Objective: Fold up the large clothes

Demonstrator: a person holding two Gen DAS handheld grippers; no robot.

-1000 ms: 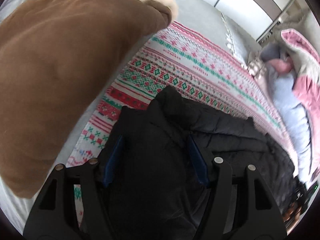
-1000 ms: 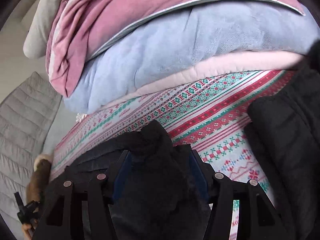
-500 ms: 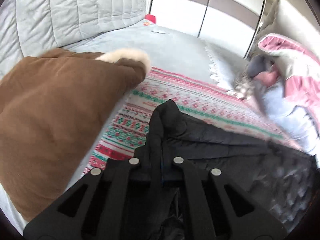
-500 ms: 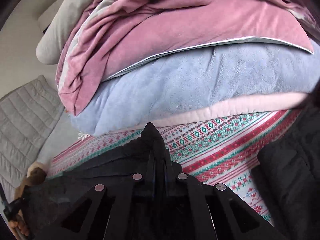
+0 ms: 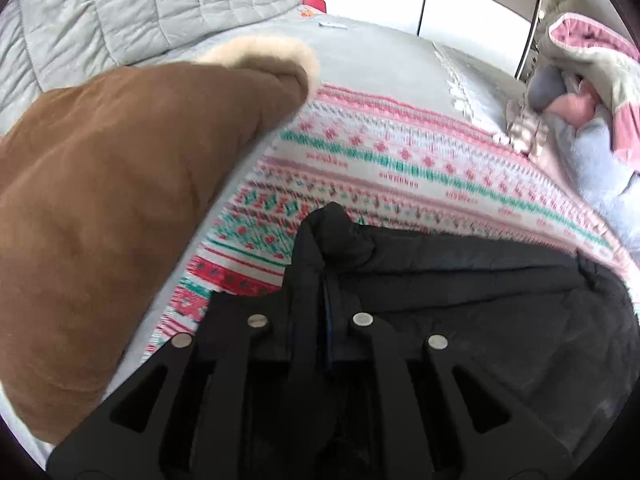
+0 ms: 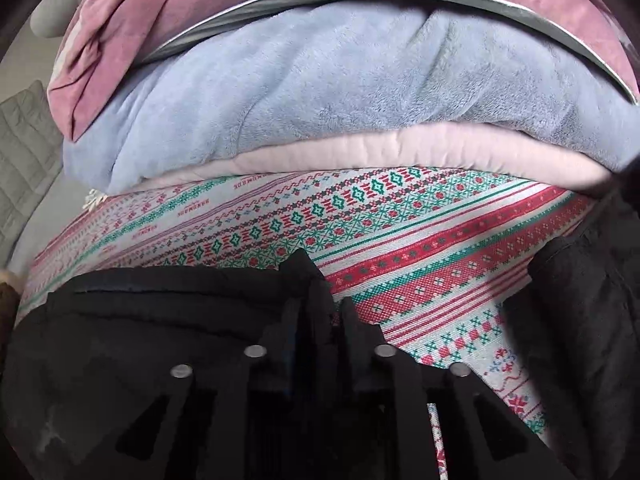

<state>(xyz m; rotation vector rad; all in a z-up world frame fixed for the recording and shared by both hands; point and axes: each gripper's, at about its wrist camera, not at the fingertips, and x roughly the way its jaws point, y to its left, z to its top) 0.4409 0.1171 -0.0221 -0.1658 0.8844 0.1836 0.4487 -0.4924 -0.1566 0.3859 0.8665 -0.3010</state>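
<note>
A black padded jacket (image 5: 480, 300) lies on a red, green and white patterned blanket (image 5: 400, 168). My left gripper (image 5: 326, 312) is shut on one corner of the jacket, which pokes up between the fingers. My right gripper (image 6: 320, 312) is shut on another corner of the same jacket (image 6: 140, 320), with the blanket (image 6: 420, 240) just beyond it. The fabric is stretched between the two grips. More black fabric (image 6: 580, 300) lies at the right edge of the right wrist view.
A brown coat with a cream fur trim (image 5: 100, 200) lies at the left of the blanket. A pile of blue, pink and mauve bedding (image 6: 320, 80) rises close behind the right gripper. A grey quilted headboard (image 5: 140, 12) and white wardrobe doors (image 5: 460, 0) stand beyond.
Both grippers were open around jacket corners a second ago and have shut on them. Both have since lifted and pulled the jacket edge taut.
</note>
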